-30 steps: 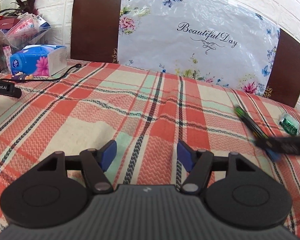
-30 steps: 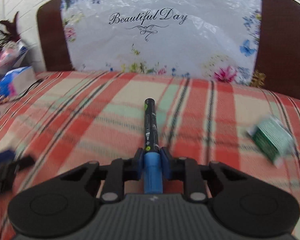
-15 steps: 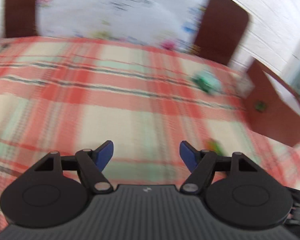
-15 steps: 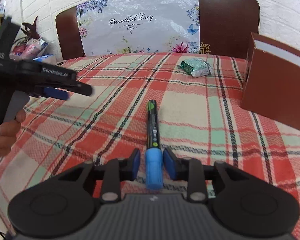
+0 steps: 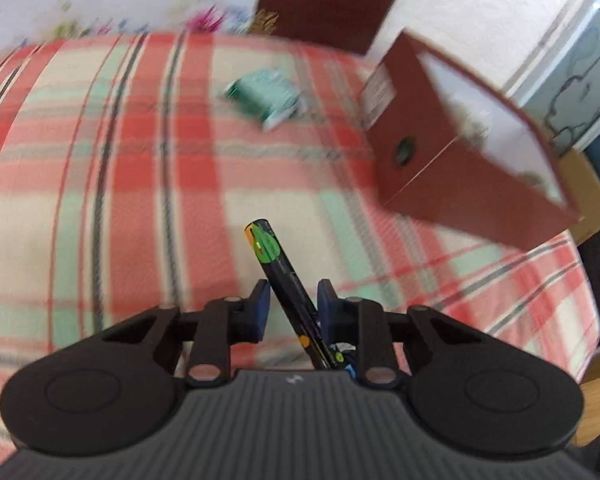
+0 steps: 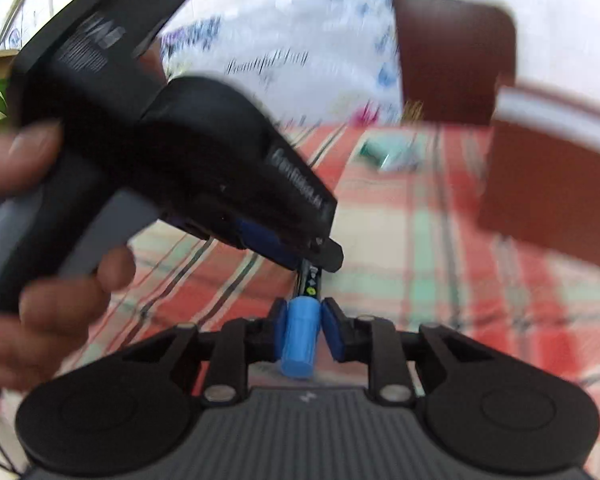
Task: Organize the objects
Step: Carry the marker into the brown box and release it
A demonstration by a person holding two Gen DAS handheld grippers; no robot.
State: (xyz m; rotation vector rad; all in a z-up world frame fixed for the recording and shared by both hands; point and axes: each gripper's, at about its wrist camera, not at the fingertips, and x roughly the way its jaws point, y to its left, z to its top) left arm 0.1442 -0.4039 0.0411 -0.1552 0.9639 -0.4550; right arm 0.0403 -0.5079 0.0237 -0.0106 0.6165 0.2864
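A black marker with a green label (image 5: 278,264) and a blue cap (image 6: 300,336) is held above the plaid cloth. My right gripper (image 6: 302,330) is shut on the blue cap end. My left gripper (image 5: 290,306) has come in from the left over the marker's barrel; its fingers (image 5: 260,308) stand either side of the barrel with a gap on the left side, so it is part closed around it without a firm grip. In the right wrist view the left gripper's body (image 6: 172,152) hides most of the barrel.
A brown open box (image 5: 460,148) stands on the cloth at the right, also in the right wrist view (image 6: 552,176). A green packet (image 5: 264,96) lies further back. A brown chair back with a flowered cover (image 6: 452,56) is behind the table.
My left gripper has swung right to the marker and narrowed its fingers around the barrel. My right gripper keeps its hold on the cap end and has lifted the marker a little.
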